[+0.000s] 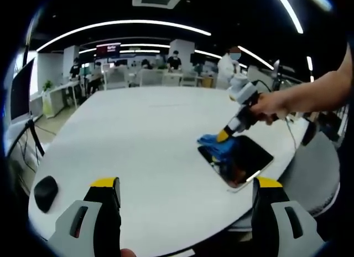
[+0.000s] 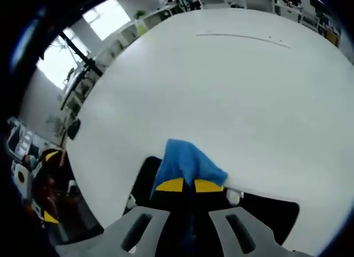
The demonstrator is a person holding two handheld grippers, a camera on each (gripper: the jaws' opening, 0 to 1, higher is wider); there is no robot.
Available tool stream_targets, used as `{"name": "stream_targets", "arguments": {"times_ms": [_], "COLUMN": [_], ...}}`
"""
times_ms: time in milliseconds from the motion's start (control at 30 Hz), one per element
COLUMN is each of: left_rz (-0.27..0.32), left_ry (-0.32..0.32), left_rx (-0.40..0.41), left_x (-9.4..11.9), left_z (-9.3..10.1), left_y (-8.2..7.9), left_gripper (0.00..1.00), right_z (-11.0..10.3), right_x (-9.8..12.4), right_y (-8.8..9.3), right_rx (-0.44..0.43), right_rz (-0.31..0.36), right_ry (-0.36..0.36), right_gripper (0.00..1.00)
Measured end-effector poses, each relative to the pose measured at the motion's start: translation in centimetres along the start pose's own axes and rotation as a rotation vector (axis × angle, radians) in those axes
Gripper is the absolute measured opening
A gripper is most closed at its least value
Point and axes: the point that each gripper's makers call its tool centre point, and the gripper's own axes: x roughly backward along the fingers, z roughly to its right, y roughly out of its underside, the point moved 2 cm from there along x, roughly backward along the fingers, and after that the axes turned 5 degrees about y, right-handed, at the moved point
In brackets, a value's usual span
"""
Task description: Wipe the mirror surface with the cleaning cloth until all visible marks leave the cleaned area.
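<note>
Pinching blue cloth [image 2: 187,164] on mirror [image 1: 239,158], right claw [image 2: 185,185]; left claw [image 1: 187,189] agape, empty; white table [image 1: 138,140], office.

1. The left gripper [image 1: 185,199] has grey jaws with black inner faces and yellow tips.
2. The right gripper [image 2: 185,185] matches: grey body, yellow-tipped jaws.
3. The person's forearm [image 1: 321,93] is bare.
</note>
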Motion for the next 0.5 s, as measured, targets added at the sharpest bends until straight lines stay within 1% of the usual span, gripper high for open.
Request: {"name": "stream_targets", "arguments": {"times_ms": [100,200,333,400,500], "left_rz": [0.003,-0.006,0.010,0.019,0.005], "left_ry": [0.000,-0.002,0.002,0.015,0.016], "left_rx": [-0.007,-0.031,-0.021,-0.016,-0.029], "left_x": [0.1,0.0,-0.2,-0.3,-0.4], "left_z": [0.0,-0.1,-0.1,0.2,0.2], "left_y": [-0.2,0.0,-0.3,-0.5,-0.3], "left_gripper": [1.00,1.00,1.00,1.00,1.00], "right_z": [-0.3,-0.6,-0.7,-0.8,-1.0], "right_x": [0.2,0.6,0.8,0.9,0.9], "right_y": [0.4,1.1,1.6,1.9,2.4], "right_rx": [-0.006,0.009,0.011,0.008,0.010], "right_rz": [-0.006,-0.011,-0.013,-0.014,-0.017], "right_ry": [0.003,0.008,0.007,0.006,0.006], "right_gripper": [0.00,0.00,0.00,0.00,0.00]}}
